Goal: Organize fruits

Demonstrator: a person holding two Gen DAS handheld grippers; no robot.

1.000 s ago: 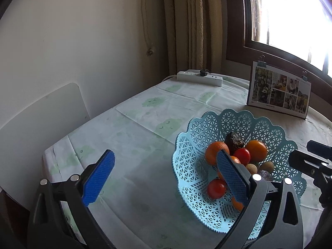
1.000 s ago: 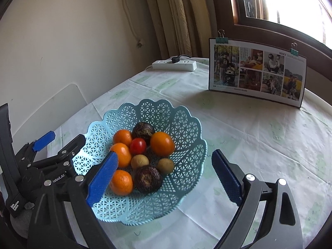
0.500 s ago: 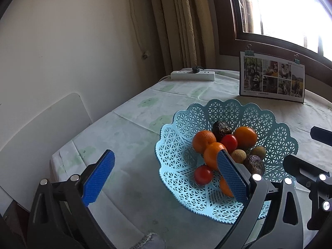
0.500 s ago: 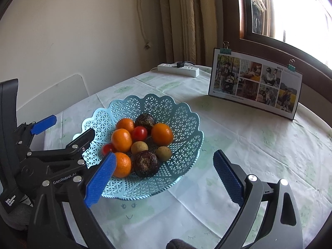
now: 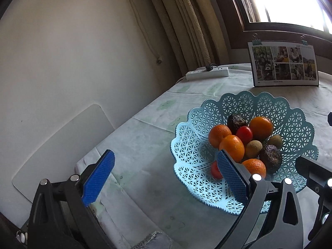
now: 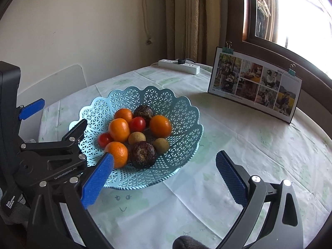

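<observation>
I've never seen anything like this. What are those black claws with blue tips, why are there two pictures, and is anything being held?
No robot arm here: a person holds a two-fingered grabbing tool in each hand, and each tool carries a wide-angle camera looking out along its fingers. One picture comes from the left gripper, the other from the right gripper; the blue strips are the grip pads. In the right tool's view you can also see the left tool at the left edge.

On the table, covered with a pale printed cloth, sits a light blue lattice basket holding oranges, small red tomatoes, small brownish fruits and two dark rough ones. Behind it stand a photo card with clips and a white power strip.

Both tools are open and hold nothing; they hover near the basket.
</observation>
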